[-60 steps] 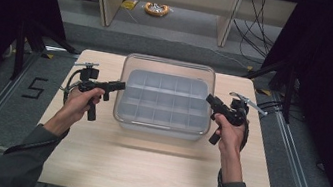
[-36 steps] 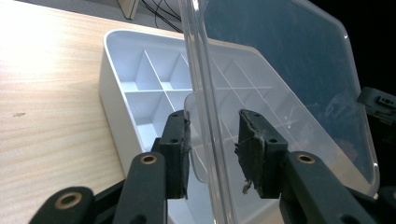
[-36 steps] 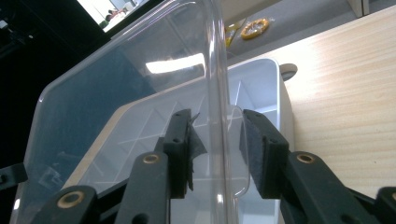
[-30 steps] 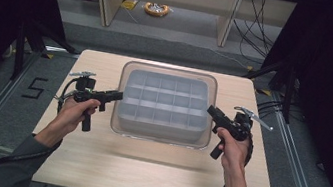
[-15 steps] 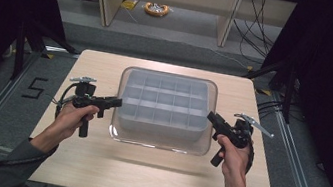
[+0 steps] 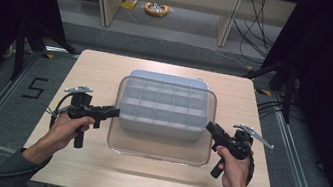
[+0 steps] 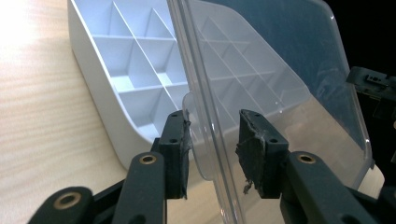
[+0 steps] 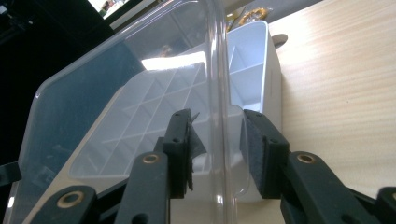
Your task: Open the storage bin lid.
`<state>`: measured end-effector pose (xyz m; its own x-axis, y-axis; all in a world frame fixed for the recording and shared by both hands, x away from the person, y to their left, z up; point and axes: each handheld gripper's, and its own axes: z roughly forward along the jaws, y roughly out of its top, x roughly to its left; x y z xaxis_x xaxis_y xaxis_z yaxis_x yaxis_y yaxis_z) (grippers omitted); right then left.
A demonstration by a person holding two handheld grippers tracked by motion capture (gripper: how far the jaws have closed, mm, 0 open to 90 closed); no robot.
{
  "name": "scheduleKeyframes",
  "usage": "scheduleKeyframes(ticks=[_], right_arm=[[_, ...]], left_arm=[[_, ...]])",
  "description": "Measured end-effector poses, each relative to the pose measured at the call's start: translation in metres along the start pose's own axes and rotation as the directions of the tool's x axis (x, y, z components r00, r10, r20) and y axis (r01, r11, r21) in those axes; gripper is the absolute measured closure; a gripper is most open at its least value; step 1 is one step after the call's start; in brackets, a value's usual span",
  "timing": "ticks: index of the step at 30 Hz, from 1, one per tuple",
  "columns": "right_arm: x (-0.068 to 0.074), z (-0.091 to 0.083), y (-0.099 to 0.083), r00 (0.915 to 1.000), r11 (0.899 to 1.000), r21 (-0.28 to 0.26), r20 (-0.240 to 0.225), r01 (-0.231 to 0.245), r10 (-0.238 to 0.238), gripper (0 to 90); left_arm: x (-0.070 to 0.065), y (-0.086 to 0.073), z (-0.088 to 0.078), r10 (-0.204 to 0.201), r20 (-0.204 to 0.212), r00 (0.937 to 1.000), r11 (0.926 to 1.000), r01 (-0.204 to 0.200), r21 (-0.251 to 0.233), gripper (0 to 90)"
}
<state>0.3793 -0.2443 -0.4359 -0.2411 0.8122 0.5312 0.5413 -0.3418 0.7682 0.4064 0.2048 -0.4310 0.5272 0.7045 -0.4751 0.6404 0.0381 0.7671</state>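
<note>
While being carried above the divided box [image 6: 162,105] near the table's [image 6: 107,71] centre, the clear lid [image 6: 158,145], judged light, thin and slippery, is being pinched at its end tabs by the left gripper [image 6: 115,111] and right gripper [image 6: 209,126].

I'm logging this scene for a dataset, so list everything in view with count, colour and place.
Compartment box: one, white, divided by a grid, centre of the table.
Lid: one, clear plastic, held by both short edges above the box and shifted toward the person.
Table: one, light wood.
Coiled cable: one, orange-yellow, on the floor beyond the table.
Left gripper: one, black, clamped on the lid's left edge tab.
Right gripper: one, black, clamped on the lid's right edge.
Hands: two, holding the grippers' handles.
</note>
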Motion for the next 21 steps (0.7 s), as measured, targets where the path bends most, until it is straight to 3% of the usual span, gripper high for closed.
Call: scheduleKeyframes(ticks=[1,2,8,13,17,21], right_arm=[[0.000,-0.002,-0.001,0.9998,1.000,0.006,0.019,0.006,-0.006,64.5],[0.000,-0.003,-0.003,1.0000,1.000,0.005,-0.009,0.001,-0.001,64.6],[0.001,-0.009,-0.014,1.0000,1.000,0.031,0.002,0.004,-0.005,64.6],[0.000,-0.015,-0.023,0.9998,0.999,0.032,-0.018,0.001,-0.001,64.6],[0.000,-0.019,-0.029,1.0000,0.999,0.043,0.000,-0.001,0.001,64.6],[0.000,-0.025,-0.034,0.9999,0.999,0.040,-0.015,-0.001,0.002,64.6]], left_arm=[[0.000,-0.002,-0.001,-0.003,0.000,1.0000,1.0000,0.003,0.005,63.0],[0.001,-0.005,-0.001,-0.009,0.006,0.9999,0.9999,0.008,0.009,63.0],[0.000,-0.020,-0.004,-0.007,0.000,1.0000,0.9995,0.007,0.030,63.0],[0.001,-0.034,-0.005,-0.015,0.011,0.9998,0.9985,0.014,0.052,63.0],[0.002,-0.041,-0.004,-0.024,0.009,0.9997,0.9972,0.023,0.071,63.1],[0.001,-0.046,-0.007,-0.029,0.014,0.9995,0.9969,0.028,0.074,63.1]])
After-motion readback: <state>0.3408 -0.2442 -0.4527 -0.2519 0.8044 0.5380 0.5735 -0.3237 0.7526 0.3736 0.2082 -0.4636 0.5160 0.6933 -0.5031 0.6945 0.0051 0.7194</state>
